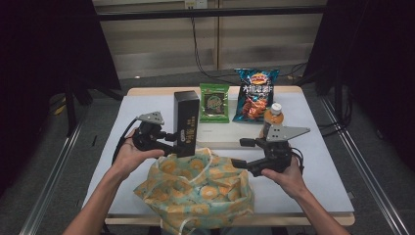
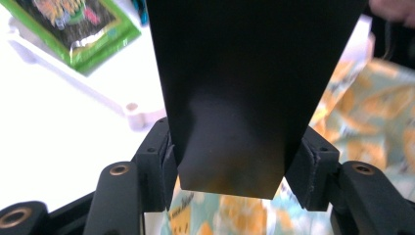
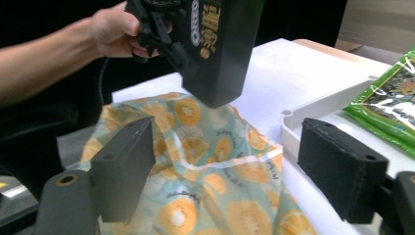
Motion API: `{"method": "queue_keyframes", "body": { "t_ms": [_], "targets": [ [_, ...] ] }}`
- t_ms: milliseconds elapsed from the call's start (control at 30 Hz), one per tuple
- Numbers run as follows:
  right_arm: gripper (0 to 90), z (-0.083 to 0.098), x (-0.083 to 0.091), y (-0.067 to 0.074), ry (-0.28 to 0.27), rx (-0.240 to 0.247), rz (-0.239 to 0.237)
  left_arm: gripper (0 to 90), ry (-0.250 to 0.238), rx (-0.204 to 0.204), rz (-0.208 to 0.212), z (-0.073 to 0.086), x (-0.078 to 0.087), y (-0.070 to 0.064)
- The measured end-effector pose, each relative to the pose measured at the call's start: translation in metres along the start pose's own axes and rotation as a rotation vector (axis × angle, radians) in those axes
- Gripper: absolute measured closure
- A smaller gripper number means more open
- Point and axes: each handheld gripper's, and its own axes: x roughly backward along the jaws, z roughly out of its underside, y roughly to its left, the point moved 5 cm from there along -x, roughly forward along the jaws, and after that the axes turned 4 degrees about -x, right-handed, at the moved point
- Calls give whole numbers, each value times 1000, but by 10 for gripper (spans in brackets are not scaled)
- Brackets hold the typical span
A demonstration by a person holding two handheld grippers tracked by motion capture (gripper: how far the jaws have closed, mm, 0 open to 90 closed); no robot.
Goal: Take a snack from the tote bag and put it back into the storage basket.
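In the high view, the left gripper (image 1: 172, 138) is clamped on a tall black box (image 1: 187, 122), held upright with its long axis standing nearly straight up and its lower end hanging just above the mouth of a fruit-print cloth bag (image 1: 198, 188). The bag slumps at the near edge of the desk (image 1: 323, 166), about midway along it. The right gripper (image 1: 242, 152) sits just right of the bag's top, jaws apart and pointing left toward the fabric; it is the nearer one to the bag's opening. Along the far edge stand a green snack packet (image 1: 214, 103), a blue chip bag (image 1: 255, 94) and an orange drink bottle (image 1: 272, 117), by a white tray (image 1: 220, 137).

In the left gripper view, both black pads press flat against the box's (image 2: 244, 93) two narrow sides near its lower end. The bag's cloth (image 2: 381, 122) lies below and to the right, the white tray (image 2: 139, 115) and green packet (image 2: 93, 29) to the left.

In the right gripper view, the jaws stand wide with nothing between them. The box (image 3: 220, 49) hangs ahead and above, the left gripper (image 3: 161, 29) gripping its side; the bag (image 3: 205, 166) lies directly beneath it. The box probably goes straight down, once the right gripper spreads the bag's mouth.
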Motion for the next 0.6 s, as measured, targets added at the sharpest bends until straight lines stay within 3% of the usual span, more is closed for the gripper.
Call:
{"method": "queue_keyframes", "body": {
  "t_ms": [33,67,167,267,533,600],
  "targets": [
    [220,0,0,0,0,0,0,437,0,0,0,0,0,0],
    [228,-1,-2,-2,15,18,1,437,48,-23,14,3,-2,-3],
    [228,-4,-4,-5,33,26,-5,437,127,-67,34,6,-2,-8],
    [225,-7,-6,-7,39,28,-12,437,122,-75,46,7,-8,-15],
    [202,-11,-11,-5,82,47,-50,437,221,-133,76,13,-16,-28],
    [201,-13,-13,-5,88,53,-54,436,238,-143,63,16,-19,-29]
  ]
}}
